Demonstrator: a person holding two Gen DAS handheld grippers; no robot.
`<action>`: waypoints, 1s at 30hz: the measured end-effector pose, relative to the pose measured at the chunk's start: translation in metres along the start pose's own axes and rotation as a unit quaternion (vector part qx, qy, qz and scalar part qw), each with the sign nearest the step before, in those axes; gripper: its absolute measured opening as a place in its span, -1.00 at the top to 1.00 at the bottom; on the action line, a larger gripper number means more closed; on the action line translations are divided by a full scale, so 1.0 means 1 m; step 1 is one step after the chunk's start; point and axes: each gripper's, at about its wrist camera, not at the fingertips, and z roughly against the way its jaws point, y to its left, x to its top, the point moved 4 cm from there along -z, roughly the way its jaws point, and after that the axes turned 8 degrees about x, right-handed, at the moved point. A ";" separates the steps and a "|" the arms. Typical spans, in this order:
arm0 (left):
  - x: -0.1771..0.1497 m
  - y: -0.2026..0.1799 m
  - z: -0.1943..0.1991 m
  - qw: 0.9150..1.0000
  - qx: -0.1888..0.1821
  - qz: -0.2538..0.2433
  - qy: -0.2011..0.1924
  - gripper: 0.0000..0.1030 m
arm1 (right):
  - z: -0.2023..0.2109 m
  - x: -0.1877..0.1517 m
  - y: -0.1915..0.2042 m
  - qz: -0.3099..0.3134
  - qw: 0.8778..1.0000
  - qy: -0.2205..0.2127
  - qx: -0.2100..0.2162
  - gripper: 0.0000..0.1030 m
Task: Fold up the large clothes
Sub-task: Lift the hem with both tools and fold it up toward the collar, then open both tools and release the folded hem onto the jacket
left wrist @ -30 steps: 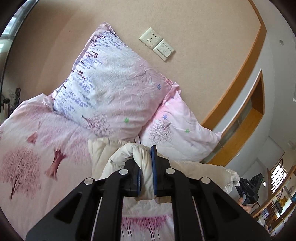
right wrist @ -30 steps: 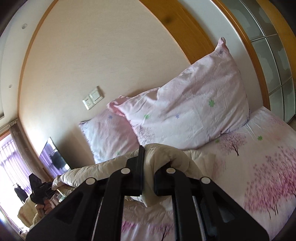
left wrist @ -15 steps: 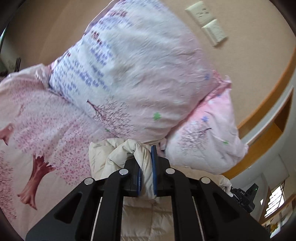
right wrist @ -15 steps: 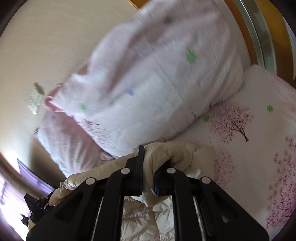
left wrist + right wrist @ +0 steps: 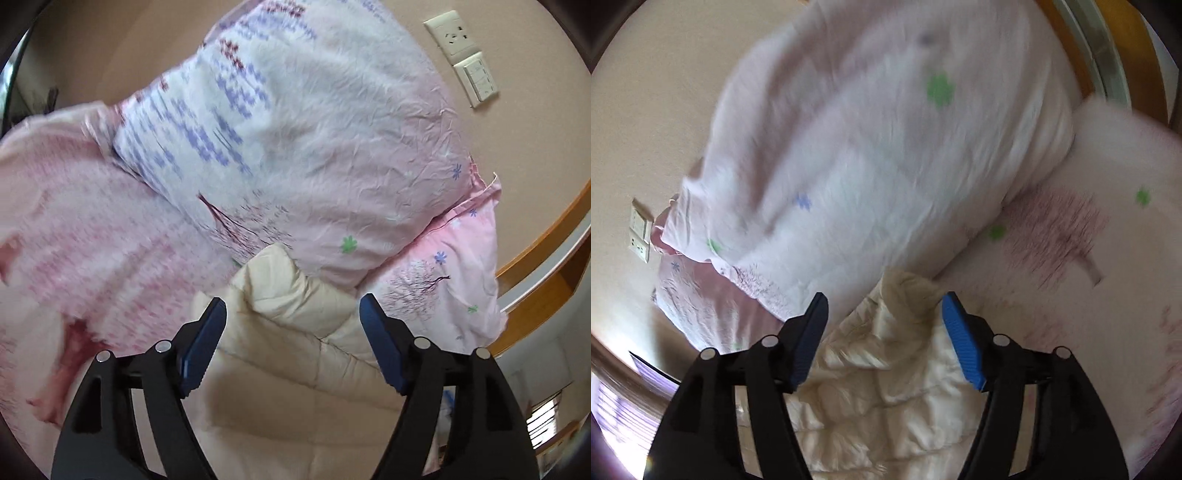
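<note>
Between the fingers of the left gripper (image 5: 293, 332), which stand wide apart and grip nothing, lies the cream quilted garment (image 5: 295, 354). Its upper corner rests just ahead of the fingertips and it touches the big pillow (image 5: 314, 140). I judge that the fold edge is laid here on purpose, so that the top of the garment sits against the pillows and the padded cloth stays flat on the bed. To the left of this tool the pink bedsheet (image 5: 92, 240) is bare, so on that side there is room to draw away. To its right a second, pinker pillow (image 5: 454, 280) lies close to the garment edge, and further right is the wooden frame (image 5: 535, 254), so there the space is narrower. Above, on the wall, sits a socket and switch plate (image 5: 465, 51).

The right gripper (image 5: 882, 328) is also spread open, with nothing held. Left of it I see the same pink pillow (image 5: 701, 302) and the wall plate (image 5: 639, 236). Between its blue pads the other corner of the garment is bunched and a little raised, touching the large white pillow (image 5: 879, 147). To the right the sheet (image 5: 1089, 295) is free. This corner probably needs smoothing before the next fold.
</note>
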 end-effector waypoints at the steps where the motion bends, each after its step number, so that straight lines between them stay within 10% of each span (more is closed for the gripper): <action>1: 0.000 0.003 0.002 1.000 0.014 -0.008 0.001 -0.45 | 0.003 -0.001 -0.001 0.019 1.000 0.006 -0.013 -0.25; 7: -0.015 0.025 -0.012 0.995 0.079 -0.039 0.048 -0.43 | -0.018 -0.018 -0.022 0.056 0.991 0.095 -0.070 -0.19; 11: -0.028 0.026 -0.025 0.993 0.080 -0.047 0.072 -0.14 | -0.035 -0.034 -0.025 0.041 0.990 0.128 -0.049 0.80; 19: -0.037 0.014 -0.023 0.994 0.062 -0.062 0.062 0.74 | -0.001 -0.029 0.001 0.071 0.995 0.039 -0.056 0.91; 30: -0.046 0.025 -0.034 0.983 0.155 -0.078 0.065 0.94 | -0.032 -0.050 -0.038 0.046 0.972 0.107 -0.203 0.80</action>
